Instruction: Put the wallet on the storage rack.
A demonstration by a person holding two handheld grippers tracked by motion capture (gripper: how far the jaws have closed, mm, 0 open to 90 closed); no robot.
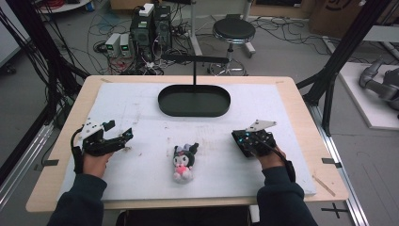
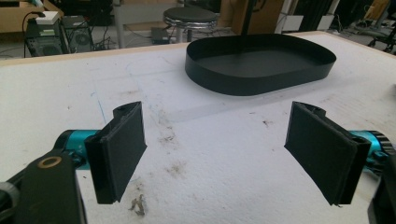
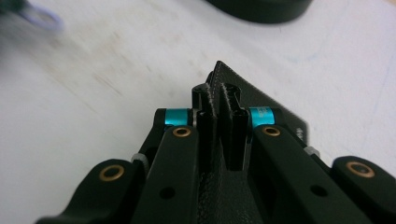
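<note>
You are facing a pale wooden worktop (image 1: 301, 101) covered by a white sheet (image 1: 141, 108). Beyond it, the grey floor (image 1: 282, 52) is strewn with cables (image 1: 108, 28). A black round stool (image 1: 234, 30) stands there beside computer towers (image 1: 151, 26). Black frame posts (image 1: 346, 42) rise at your right, and bundled black cables (image 1: 42, 56) hang at your left.

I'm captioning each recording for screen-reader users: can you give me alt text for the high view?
A small plush toy lies on a white table mat between two hand-held grippers, the left gripper with fingers spread open and the right gripper closed. An empty black oval tray sits at the far side of the mat.
</note>
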